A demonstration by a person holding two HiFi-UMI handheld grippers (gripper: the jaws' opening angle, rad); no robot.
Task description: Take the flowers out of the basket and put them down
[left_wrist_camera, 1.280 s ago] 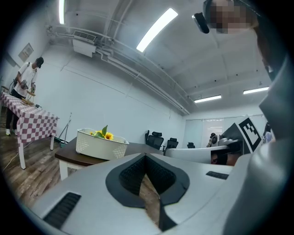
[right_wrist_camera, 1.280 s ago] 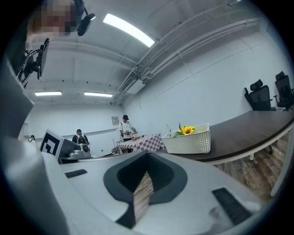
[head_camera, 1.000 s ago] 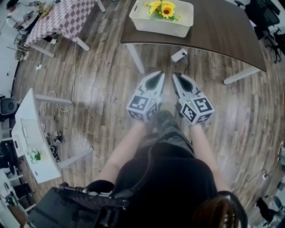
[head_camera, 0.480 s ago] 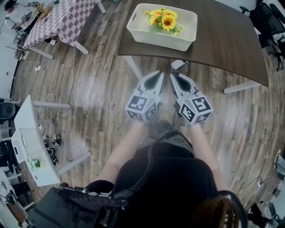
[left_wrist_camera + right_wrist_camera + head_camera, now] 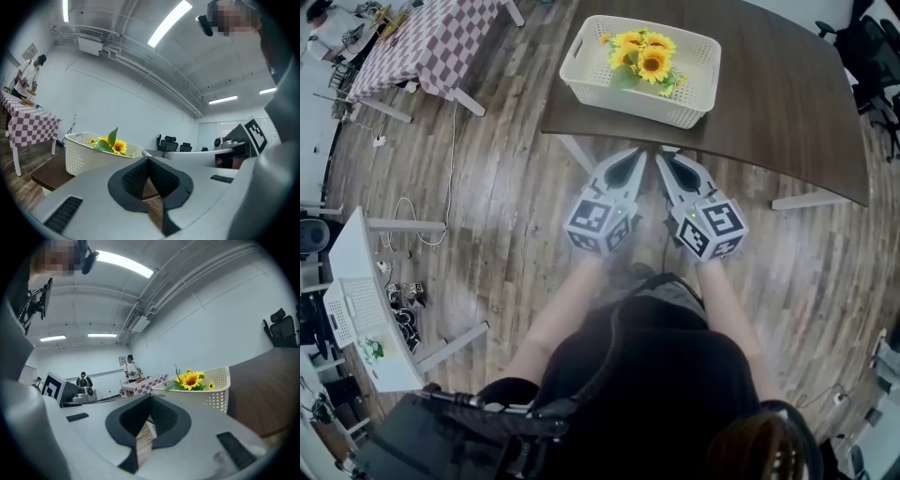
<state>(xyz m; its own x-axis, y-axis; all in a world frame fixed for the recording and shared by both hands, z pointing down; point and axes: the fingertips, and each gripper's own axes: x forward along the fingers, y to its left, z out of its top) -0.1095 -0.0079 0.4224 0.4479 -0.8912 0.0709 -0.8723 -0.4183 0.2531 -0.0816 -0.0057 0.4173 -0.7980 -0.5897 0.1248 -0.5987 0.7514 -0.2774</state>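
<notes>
Flowers (image 5: 645,58) sit in the white basket (image 5: 619,101) on the far table (image 5: 769,103).
Left gripper (image 5: 629,159) and right gripper (image 5: 667,161) are closed, empty; reaching in unopened could shove the light basket or crush blooms.

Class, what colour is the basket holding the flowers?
The basket is white; head view shows it best.

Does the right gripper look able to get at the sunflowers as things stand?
Likely yes: the basket is open-topped, the sunflowers lie on top, and nothing stands between it and the right gripper. Its jaws are shut, though, and stop short of the basket.
</notes>
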